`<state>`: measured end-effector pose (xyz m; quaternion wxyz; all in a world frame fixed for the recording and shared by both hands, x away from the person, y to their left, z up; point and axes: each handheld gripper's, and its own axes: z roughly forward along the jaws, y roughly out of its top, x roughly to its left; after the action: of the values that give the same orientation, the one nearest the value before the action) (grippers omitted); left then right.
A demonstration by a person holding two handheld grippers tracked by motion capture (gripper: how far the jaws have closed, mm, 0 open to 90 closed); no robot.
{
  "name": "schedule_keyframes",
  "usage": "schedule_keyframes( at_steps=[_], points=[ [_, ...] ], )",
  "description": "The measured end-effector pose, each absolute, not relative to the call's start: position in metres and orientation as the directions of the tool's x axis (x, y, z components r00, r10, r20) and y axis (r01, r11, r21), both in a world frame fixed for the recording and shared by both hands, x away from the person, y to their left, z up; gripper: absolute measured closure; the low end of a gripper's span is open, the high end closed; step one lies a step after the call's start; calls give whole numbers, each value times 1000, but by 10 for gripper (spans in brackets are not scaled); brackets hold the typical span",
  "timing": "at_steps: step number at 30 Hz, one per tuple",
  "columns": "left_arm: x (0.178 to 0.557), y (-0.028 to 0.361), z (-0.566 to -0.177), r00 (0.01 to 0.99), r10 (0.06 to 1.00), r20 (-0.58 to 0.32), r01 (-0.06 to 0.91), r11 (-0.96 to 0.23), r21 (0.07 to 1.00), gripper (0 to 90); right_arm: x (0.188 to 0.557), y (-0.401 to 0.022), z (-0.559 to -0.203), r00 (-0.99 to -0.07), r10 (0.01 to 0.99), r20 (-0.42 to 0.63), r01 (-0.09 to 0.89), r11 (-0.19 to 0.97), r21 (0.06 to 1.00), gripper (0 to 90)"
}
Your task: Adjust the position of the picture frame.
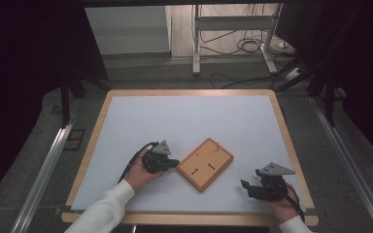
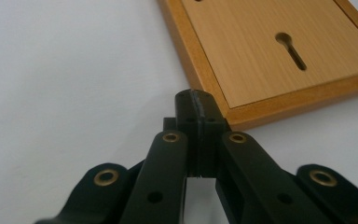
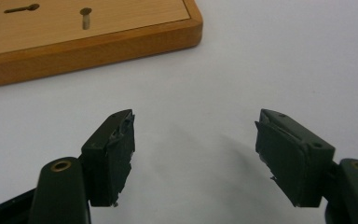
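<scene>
A square wooden board (image 1: 205,164) with two keyhole slots lies turned like a diamond on the white table cover, a little right of centre near the front. My left gripper (image 1: 174,163) rests just left of it, shut with nothing between its jaws, its tip (image 2: 197,103) almost touching the board's corner (image 2: 261,70). My right gripper (image 1: 245,185) sits to the right of the board near the front edge, open and empty (image 3: 193,140). In the right gripper view the board (image 3: 88,28) lies ahead, to the upper left.
The table has a white cover (image 1: 189,121) with a wooden rim (image 1: 291,145). Behind it stand a metal frame (image 1: 196,43) and loose cables on the floor (image 1: 243,46). Metal rails (image 1: 48,165) run along both sides.
</scene>
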<state>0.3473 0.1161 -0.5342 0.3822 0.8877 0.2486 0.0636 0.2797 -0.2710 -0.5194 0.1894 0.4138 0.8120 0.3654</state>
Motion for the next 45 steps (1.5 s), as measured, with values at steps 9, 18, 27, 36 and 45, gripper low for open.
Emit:
schedule_keyframes(
  at_steps=[9, 18, 27, 36, 45],
  points=[
    [340, 113, -533, 875, 476, -84, 386, -584, 714, 900, 280, -273, -519, -580, 814, -6, 535, 387, 751, 284],
    [343, 132, -523, 813, 579, -63, 428, -520, 740, 821, 284, -274, -516, -567, 824, 5, 535, 365, 762, 325],
    [338, 141, -521, 756, 653, -46, 444, -460, 769, 364, 304, -263, -512, -573, 819, -9, 547, 391, 740, 835],
    [341, 143, -523, 754, 655, -48, 454, -467, 759, 332, 337, -234, -519, -557, 830, -32, 581, 417, 699, 898],
    [342, 144, -525, 754, 654, -52, 459, -469, 754, 322, 343, -224, -521, -559, 828, -50, 582, 435, 688, 899]
  ],
)
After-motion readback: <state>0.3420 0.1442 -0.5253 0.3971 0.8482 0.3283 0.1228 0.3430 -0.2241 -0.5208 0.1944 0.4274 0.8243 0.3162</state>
